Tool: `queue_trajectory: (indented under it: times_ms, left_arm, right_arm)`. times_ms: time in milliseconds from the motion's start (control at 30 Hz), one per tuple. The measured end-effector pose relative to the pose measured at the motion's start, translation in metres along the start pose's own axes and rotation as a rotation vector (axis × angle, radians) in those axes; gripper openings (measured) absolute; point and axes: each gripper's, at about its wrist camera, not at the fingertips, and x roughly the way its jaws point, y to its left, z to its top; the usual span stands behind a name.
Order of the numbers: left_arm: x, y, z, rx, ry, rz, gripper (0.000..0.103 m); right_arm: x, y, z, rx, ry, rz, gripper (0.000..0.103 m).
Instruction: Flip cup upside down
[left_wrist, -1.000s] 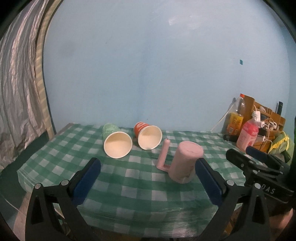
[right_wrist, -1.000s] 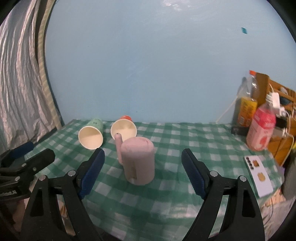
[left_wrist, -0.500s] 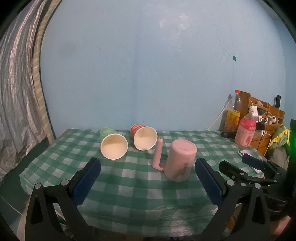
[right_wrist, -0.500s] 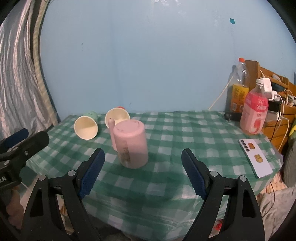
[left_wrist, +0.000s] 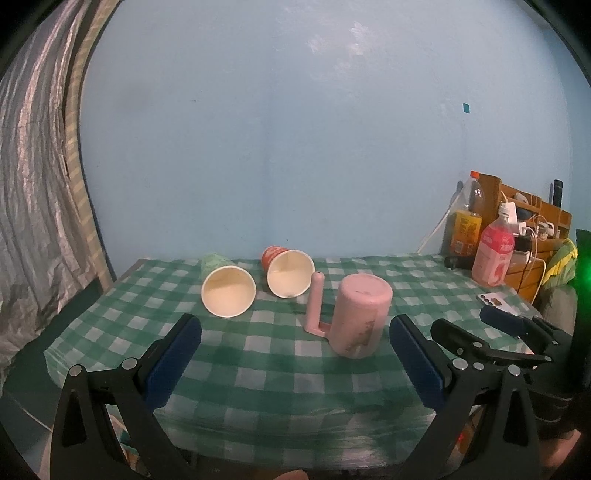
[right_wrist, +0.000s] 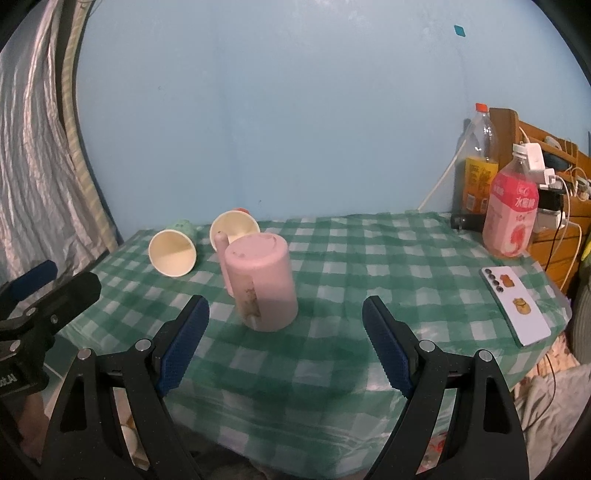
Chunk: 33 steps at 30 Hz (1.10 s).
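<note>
A pink cup with a straight handle (left_wrist: 360, 317) (right_wrist: 260, 282) stands upside down on the green checked tablecloth (left_wrist: 258, 362). A green paper cup (left_wrist: 227, 290) (right_wrist: 173, 251) and a red paper cup (left_wrist: 288, 271) (right_wrist: 234, 227) lie on their sides behind it, mouths toward me. My left gripper (left_wrist: 293, 356) is open and empty, held back at the table's near edge. My right gripper (right_wrist: 284, 341) is open and empty, just in front of the pink cup without touching it. It also shows in the left wrist view (left_wrist: 491, 332).
A pink drink bottle (right_wrist: 511, 210) and an orange drink bottle (right_wrist: 478, 166) stand at the far right by a wooden shelf with chargers and cables (right_wrist: 554, 162). A phone (right_wrist: 515, 304) lies on the right of the table. A silver curtain (left_wrist: 33, 184) hangs on the left.
Both grippers have pulled back from the table and stayed open. The pink cup stands where it was, upside down.
</note>
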Motion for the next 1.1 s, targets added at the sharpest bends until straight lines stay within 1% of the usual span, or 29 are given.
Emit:
queue_trajectory:
  times_ms: [267,1100]
  left_arm:
    - [0.0005,0.0043,0.0008,-0.017,0.003,0.023,0.103]
    - [0.0010,0.0051,0.0004,-0.012,0.009,0.031,0.103]
  right_arm:
    - [0.0009,0.0041,-0.0001,-0.002,-0.001,0.006,0.084]
    - [0.0025,0.0069,-0.0015,-0.006,0.007,0.005,0.084]
